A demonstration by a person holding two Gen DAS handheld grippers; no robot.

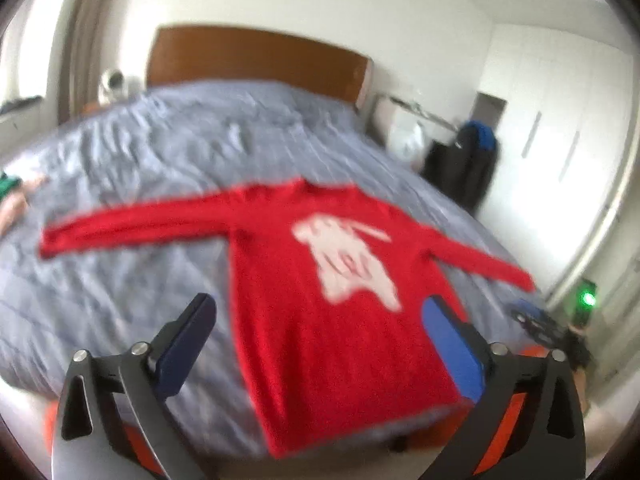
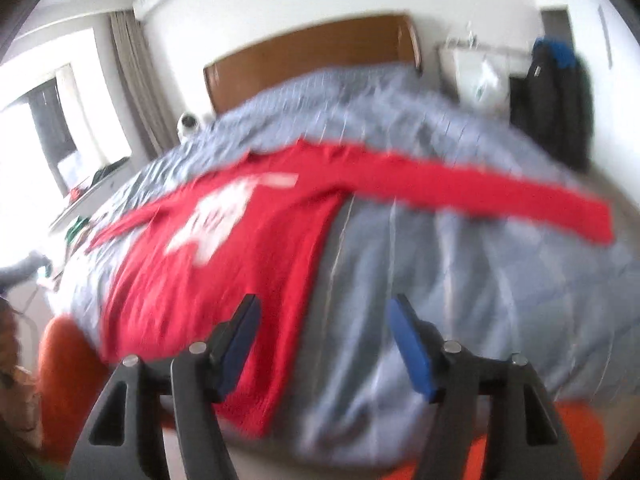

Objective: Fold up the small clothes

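Red shirt (image 1: 320, 280) lies flat on the grey quilt (image 1: 140, 160), sleeves spread. Left gripper (image 1: 320, 336) hovers wide open above its lower hem, holding nothing. Right gripper (image 2: 322, 340) is open and empty, beside the shirt's edge.

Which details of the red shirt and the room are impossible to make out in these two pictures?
- White print on the red long-sleeved shirt: motion blur in both views makes it unreadable.
- Shirt's bottom hem: in the left wrist view, partly covered by the left gripper, jaws open.
- Small round white object beside the brown wooden headboard: too small and blurred.
- Right gripper, jaws open: contact with the grey quilt unclear.
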